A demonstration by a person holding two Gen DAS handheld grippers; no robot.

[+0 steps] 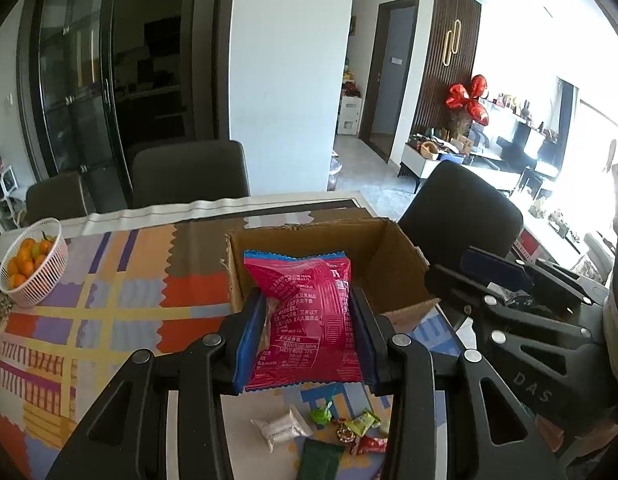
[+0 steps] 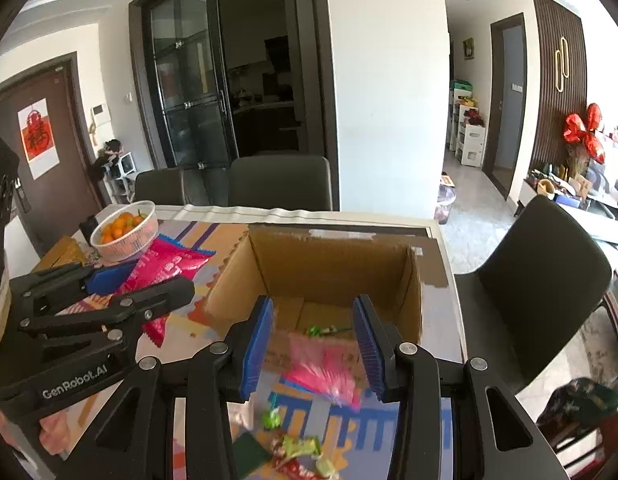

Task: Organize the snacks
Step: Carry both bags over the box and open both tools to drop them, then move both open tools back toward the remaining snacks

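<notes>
My left gripper (image 1: 305, 336) is shut on a pink snack bag (image 1: 305, 320) and holds it upright above the table, just in front of an open cardboard box (image 1: 405, 276). The same bag (image 2: 169, 264) shows in the right wrist view, held left of the box (image 2: 233, 276). My right gripper (image 2: 315, 344) is open, above the box's near wall. A blurred pink packet (image 2: 325, 372) is in mid-air between its fingers, not gripped. A green candy (image 2: 319, 330) lies inside the box. Several small wrapped snacks (image 1: 341, 428) lie on the table below.
A white basket of oranges (image 1: 33, 268) stands at the table's left. The table has a colourful patterned cloth (image 1: 109, 312). Dark chairs (image 1: 189, 172) stand behind the table, and another one (image 2: 541, 280) stands to the right of it.
</notes>
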